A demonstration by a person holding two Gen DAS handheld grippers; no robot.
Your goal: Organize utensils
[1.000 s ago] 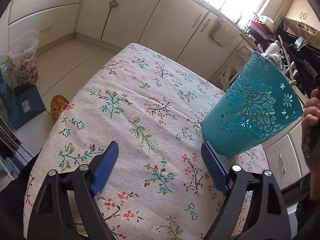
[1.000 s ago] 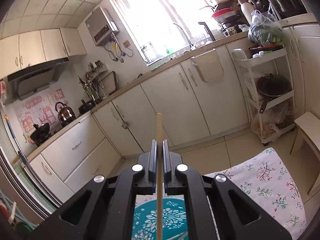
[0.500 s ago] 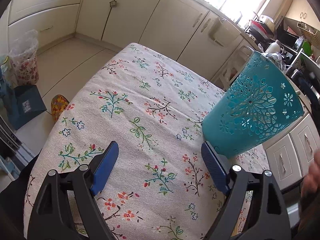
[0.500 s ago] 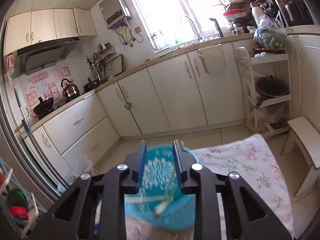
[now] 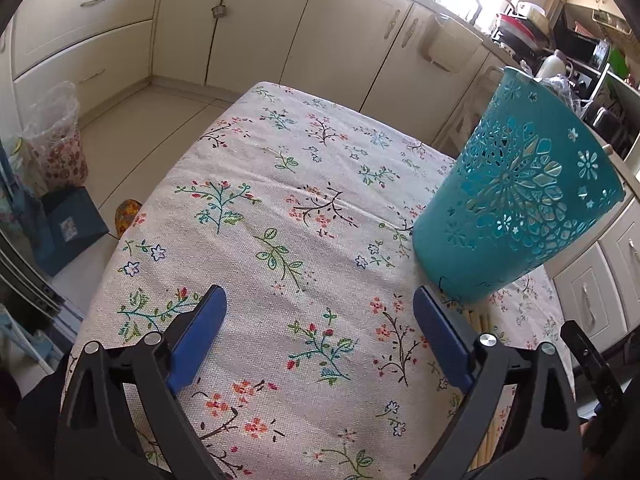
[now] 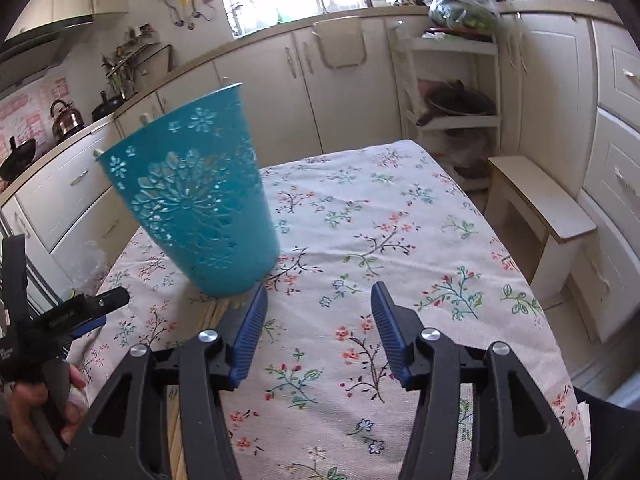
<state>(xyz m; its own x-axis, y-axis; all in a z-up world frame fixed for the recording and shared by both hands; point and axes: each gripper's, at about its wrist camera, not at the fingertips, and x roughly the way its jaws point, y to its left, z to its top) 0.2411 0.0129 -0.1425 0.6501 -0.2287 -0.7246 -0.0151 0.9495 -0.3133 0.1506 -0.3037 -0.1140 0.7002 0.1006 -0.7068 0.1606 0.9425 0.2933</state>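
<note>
right gripper (image 6: 316, 330): my jaws just opening, nothing between | left gripper (image 5: 316, 344): spread wide, empty | holder (image 6: 192, 200) at ten o'clock, upright to take sticks | chopsticks (image 6: 218, 312) lie at its foot

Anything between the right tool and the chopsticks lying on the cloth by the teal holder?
Nothing visible. The right tool is open and empty over the tablecloth; the chopsticks lie just beside its left finger, running toward the teal holder.
</note>
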